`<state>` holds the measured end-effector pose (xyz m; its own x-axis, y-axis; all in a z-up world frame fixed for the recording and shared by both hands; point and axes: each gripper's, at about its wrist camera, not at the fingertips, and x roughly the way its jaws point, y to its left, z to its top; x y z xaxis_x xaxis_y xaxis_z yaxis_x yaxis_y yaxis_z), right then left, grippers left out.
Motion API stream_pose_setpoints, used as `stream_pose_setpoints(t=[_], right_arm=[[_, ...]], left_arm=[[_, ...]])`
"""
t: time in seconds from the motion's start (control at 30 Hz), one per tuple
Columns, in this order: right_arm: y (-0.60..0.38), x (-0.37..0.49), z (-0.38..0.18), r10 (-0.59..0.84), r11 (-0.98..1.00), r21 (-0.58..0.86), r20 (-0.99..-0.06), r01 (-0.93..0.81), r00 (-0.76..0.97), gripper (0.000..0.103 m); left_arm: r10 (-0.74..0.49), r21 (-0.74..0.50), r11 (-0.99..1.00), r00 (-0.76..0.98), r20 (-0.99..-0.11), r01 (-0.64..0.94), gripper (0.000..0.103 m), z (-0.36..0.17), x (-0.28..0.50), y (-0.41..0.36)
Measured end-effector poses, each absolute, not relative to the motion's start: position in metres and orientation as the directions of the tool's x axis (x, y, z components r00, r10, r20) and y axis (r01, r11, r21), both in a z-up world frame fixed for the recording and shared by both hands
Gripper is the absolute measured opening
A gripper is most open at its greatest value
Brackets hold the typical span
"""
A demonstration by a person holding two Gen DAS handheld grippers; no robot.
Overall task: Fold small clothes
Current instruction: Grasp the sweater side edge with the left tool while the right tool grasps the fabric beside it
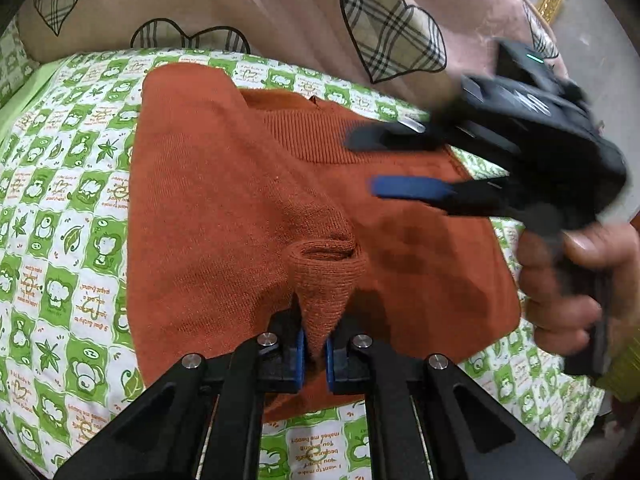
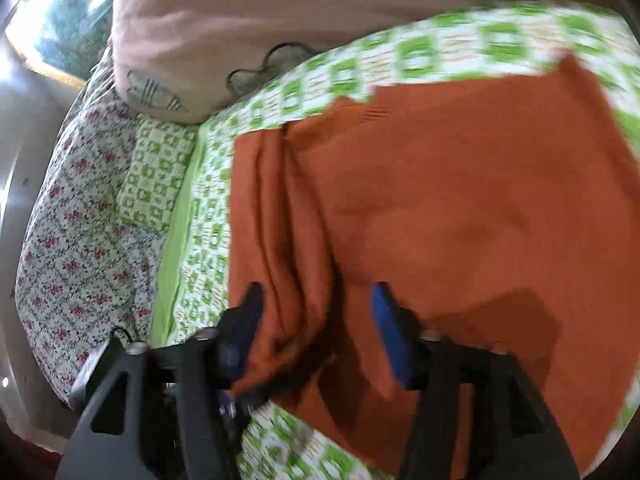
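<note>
While the orange sweater lies spread on the green-checked bedsheet, the left claw pinches its sleeve cuff and the right claw hangs wide above the fabric.

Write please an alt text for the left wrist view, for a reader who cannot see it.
The left gripper pinches a sleeve cuff of an orange knit sweater lying on a green-and-white patterned sheet. The right gripper, open and blurred, reaches over the sweater from the right.
</note>
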<state>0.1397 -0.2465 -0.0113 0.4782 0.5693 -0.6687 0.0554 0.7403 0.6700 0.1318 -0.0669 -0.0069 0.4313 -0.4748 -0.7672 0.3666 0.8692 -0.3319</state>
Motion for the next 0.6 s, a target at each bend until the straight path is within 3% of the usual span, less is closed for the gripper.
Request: stream_pose_setpoints(t=[0.17, 0.23, 0.27, 0.3, 0.6], right_arm=[[-0.206, 0.203, -0.029, 0.634, 0.725, 0.689, -0.67, 0.005, 0.386, 0.068], [-0.189, 0.217, -0.03, 0.636, 0.736, 0.676, -0.68, -0.021, 0.365, 0.054], [-0.181, 0.222, -0.029, 0.631, 0.746, 0.665, -0.687, -0.037, 0.361, 0.026], [-0.177, 0.224, -0.028, 0.623, 0.755, 0.654, -0.696, -0.045, 0.356, 0.019], [-0.233, 0.16, 0.039, 0.55, 0.789, 0.609, -0.641, -0.081, 0.535, 0.018]], left_arm=[[-0.499, -0.352, 0.856, 0.426, -0.755, 0.379, 0.005, 0.0, 0.129, -0.057], [-0.501, -0.352, 0.854, 0.424, -0.754, 0.383, 0.005, 0.002, 0.128, -0.056], [-0.498, -0.346, 0.855, 0.428, -0.754, 0.385, 0.005, 0.004, 0.128, -0.056], [-0.498, -0.344, 0.856, 0.43, -0.753, 0.387, 0.005, 0.007, 0.129, -0.055], [-0.662, -0.442, 0.723, 0.35, -0.663, 0.53, 0.005, 0.049, 0.117, -0.089]])
